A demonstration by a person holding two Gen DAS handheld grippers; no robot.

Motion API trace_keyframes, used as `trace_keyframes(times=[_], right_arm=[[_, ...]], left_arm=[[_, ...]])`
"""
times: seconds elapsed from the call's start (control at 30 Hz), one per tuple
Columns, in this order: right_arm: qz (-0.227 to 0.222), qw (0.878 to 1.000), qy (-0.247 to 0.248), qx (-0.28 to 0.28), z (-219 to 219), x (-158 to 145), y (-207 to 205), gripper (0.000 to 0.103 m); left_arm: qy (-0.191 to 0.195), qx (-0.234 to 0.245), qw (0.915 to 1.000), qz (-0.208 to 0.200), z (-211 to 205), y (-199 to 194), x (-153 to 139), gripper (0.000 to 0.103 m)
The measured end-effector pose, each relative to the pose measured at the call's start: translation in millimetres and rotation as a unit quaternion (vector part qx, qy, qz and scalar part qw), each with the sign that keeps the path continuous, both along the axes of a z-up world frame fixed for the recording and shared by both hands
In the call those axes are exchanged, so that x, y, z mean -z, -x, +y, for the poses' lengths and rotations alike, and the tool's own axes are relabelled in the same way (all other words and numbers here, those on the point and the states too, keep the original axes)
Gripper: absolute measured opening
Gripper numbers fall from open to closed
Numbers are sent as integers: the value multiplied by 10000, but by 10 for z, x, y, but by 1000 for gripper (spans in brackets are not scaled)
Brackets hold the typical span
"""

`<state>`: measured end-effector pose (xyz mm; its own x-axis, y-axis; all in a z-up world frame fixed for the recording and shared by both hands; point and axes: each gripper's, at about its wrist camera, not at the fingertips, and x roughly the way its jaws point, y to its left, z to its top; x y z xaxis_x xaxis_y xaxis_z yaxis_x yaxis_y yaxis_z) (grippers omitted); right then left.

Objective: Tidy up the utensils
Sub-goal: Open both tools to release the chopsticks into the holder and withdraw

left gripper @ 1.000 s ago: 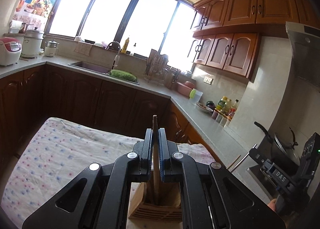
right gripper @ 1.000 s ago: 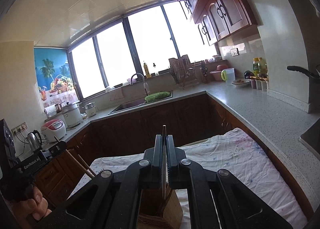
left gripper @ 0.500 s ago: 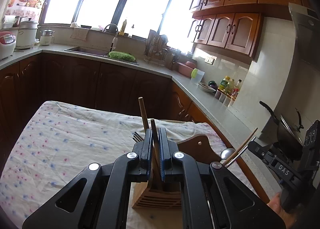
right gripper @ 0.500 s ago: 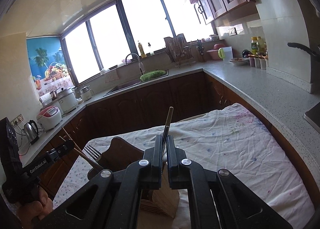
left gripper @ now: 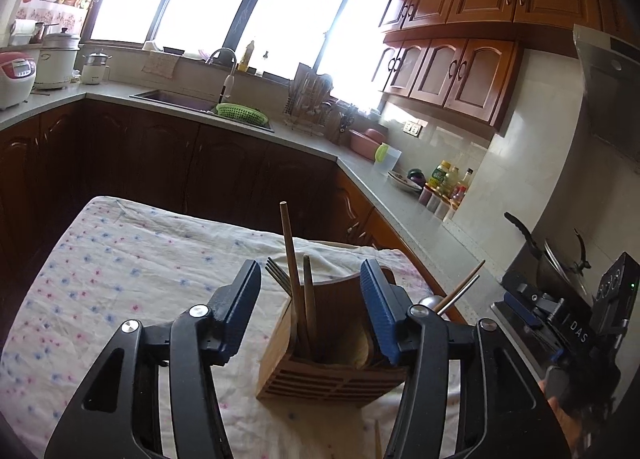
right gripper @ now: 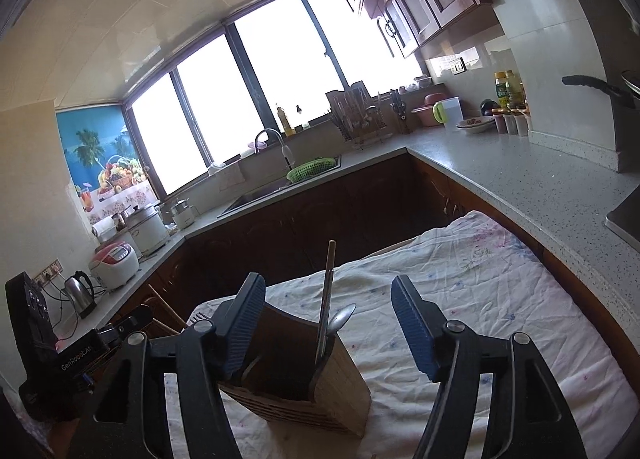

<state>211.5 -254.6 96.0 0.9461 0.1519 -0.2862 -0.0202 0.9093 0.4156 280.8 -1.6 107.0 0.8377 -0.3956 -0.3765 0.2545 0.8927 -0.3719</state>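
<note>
A wooden utensil holder stands on the flowered tablecloth. In the left wrist view two wooden chopsticks and a fork stand upright in it. My left gripper is opening, with the chopsticks between its jaws and touched by neither pad. In the right wrist view a chopstick and a spoon lean in the holder's near corner. My right gripper is opening too, with that chopstick free between its jaws. Each gripper shows at the edge of the other's view.
Dark cabinets and a grey L-shaped counter run close behind and to the right of the table. On the counter are a sink with a green basket, rice cookers, a kettle and bottles. A pan sits at far right.
Both grippers were shut on upright chopsticks over the holder and sank toward it. Now both have opened, and the chopsticks stand loose in the holder.
</note>
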Motion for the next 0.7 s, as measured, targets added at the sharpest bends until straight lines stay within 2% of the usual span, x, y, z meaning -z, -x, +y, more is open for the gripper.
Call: trace_keyframes(times=[0.03, 0.07, 0.13, 0.33, 0.7], right_arm=[[-50, 10000, -33, -8, -14, -17, 55, 80], [-104, 9999, -74, -22, -28, -30, 115, 90], [-193, 9997, -108, -42, -46, -53, 236, 97], [-210, 9998, -28, 53, -53, 10, 600, 99], [383, 9991, 60, 164, -111, 471, 1154, 99]], left_arm=[[35, -27, 10000, 4, 28, 57, -11, 77], [96, -65, 9999, -38, 68, 131, -16, 82], [187, -122, 9997, -129, 144, 289, -17, 87], [189, -282, 9994, -89, 282, 658, 115, 89], [155, -277, 9989, 347, 317, 1117, 506, 89]])
